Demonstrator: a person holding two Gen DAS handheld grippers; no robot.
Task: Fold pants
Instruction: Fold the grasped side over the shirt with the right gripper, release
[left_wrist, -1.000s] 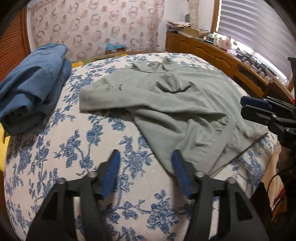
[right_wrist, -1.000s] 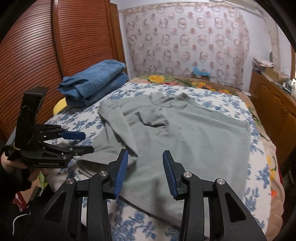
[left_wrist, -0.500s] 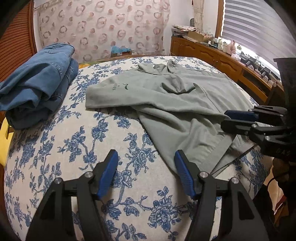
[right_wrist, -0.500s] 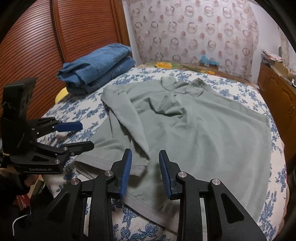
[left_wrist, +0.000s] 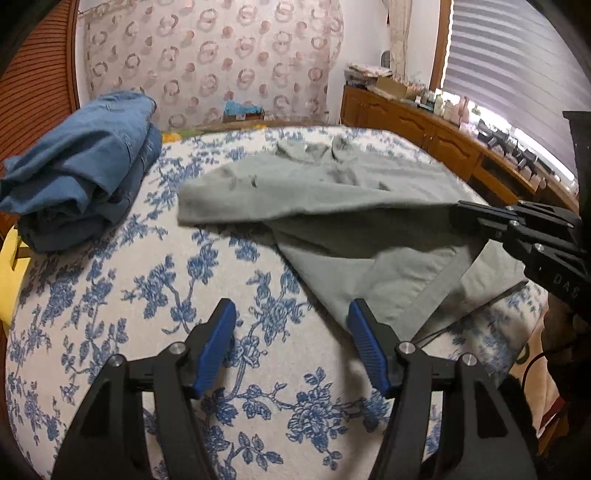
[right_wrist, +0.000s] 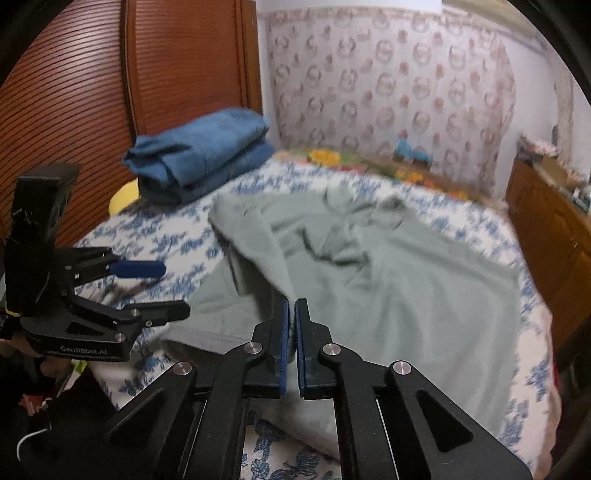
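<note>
A grey-green garment (left_wrist: 332, 192) lies spread on the flowered bed (left_wrist: 147, 295), with one long part folded across it. My right gripper (right_wrist: 291, 304) is shut on the edge of that fold near the bed's near side. The pinched cloth rises off the garment (right_wrist: 406, 288) to the tips. In the left wrist view the right gripper (left_wrist: 456, 206) comes in from the right with the cloth in its tips. My left gripper (left_wrist: 291, 310) hangs open over bare sheet, its right finger beside the garment's hem, holding nothing. It shows again as the left gripper (right_wrist: 173, 288) at the left.
Folded blue jeans (left_wrist: 85, 177) are stacked at the bed's far left, also as the jeans (right_wrist: 199, 147), with something yellow (right_wrist: 123, 195) beside them. A wooden cabinet (left_wrist: 424, 136) runs along the right wall. A slatted wooden door (right_wrist: 74, 92) stands behind the left side.
The right gripper's jaws went from apart to shut on the garment's fold, and the fold now lifts off the bed. The left gripper stayed open and almost still.
</note>
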